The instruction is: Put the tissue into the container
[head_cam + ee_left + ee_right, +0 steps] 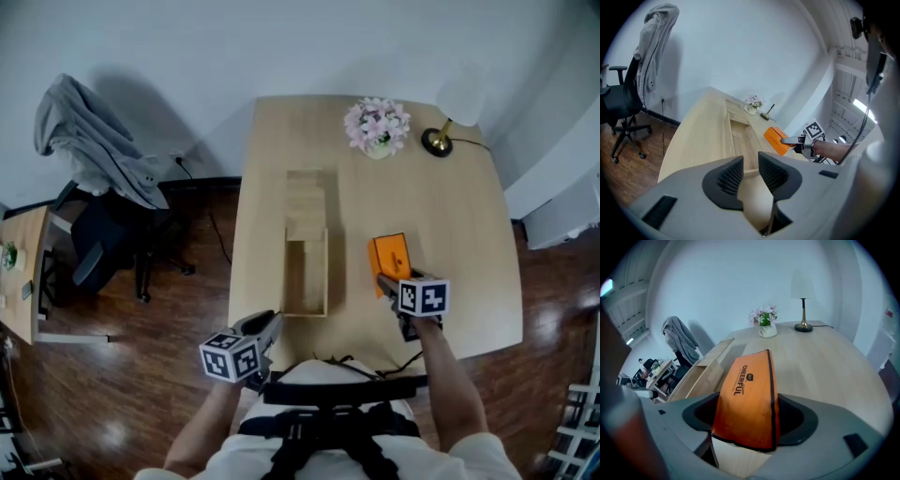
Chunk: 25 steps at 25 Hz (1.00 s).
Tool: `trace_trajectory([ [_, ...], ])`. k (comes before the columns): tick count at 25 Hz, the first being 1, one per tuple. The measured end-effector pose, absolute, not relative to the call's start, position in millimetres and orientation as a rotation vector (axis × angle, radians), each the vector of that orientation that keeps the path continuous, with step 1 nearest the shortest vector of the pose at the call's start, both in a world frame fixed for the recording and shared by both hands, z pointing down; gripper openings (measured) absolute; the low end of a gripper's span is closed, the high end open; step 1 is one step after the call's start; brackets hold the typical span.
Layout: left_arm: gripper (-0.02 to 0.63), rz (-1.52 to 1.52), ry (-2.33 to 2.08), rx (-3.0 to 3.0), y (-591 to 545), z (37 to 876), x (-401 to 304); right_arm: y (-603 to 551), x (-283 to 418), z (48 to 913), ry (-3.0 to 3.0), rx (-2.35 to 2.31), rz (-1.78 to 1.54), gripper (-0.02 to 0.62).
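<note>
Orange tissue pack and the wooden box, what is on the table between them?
Nothing: only bare table lies between the orange tissue pack and the wooden box, as the head view shows.

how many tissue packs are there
1: the orange tissue pack, between the jaws of the right gripper, right of the wooden container. No other shows, but the container may hide one.
</note>
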<state>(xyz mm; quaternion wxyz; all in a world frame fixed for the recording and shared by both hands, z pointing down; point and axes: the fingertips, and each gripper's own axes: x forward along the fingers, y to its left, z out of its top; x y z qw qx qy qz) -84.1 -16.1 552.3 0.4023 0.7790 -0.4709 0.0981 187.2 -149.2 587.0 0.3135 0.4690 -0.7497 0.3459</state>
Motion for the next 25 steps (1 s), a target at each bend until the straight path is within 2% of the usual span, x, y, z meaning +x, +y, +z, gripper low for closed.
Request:
trace_trajectory([
  [11,0.094,0.198,-1.178,2.009,-30,535,-81,-144,121,548,-2.119,1.143,0.878,0.370],
  [18,0.094,0.178,-1.184,2.024,-41,529,-89,-139,85,534,-2.198,1.107,1.010,0.368],
  [25,0.094,0.170,-1.188,2.041,-52,522,-98,-137,49,521,-2.238,1.085,1.008,0.368],
])
